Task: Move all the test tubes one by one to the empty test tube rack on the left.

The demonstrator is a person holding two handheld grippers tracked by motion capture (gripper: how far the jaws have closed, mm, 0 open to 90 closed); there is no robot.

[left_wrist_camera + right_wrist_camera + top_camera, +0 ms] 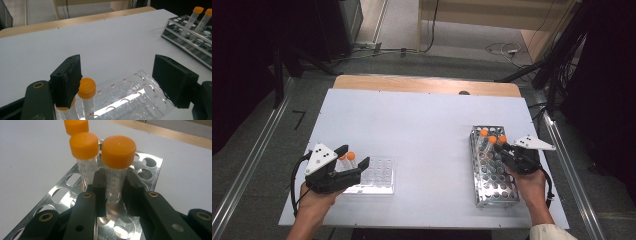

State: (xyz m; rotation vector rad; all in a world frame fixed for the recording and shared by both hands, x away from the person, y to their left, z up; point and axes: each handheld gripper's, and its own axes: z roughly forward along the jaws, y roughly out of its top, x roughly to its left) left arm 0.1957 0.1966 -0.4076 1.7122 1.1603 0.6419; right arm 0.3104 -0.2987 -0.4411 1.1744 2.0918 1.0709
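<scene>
1. The orange-capped tube (116, 172) stands in a hole at the far end of the metal rack (147, 170), and the right gripper (115, 195) has its two black jaws pressed on the clear, graduated barrel just under the cap. By my reading, the step in hand is the grasp for pulling this tube out; the next move calls for a straight upward lift, so the barrel clears its hole without dragging the rack.
2. Just beyond it stand two more tubes (83, 157), ribbed caps matte, walls clear plastic.
3. The rack is shiny perforated sheet metal with round holes.
4. Well apart on the white table (412, 125), the left gripper (353, 160) hangs with jaws wide open over a clear plastic well plate (130, 97); two capped tubes (86, 96) stand beside its left jaw, ungripped.
</scene>
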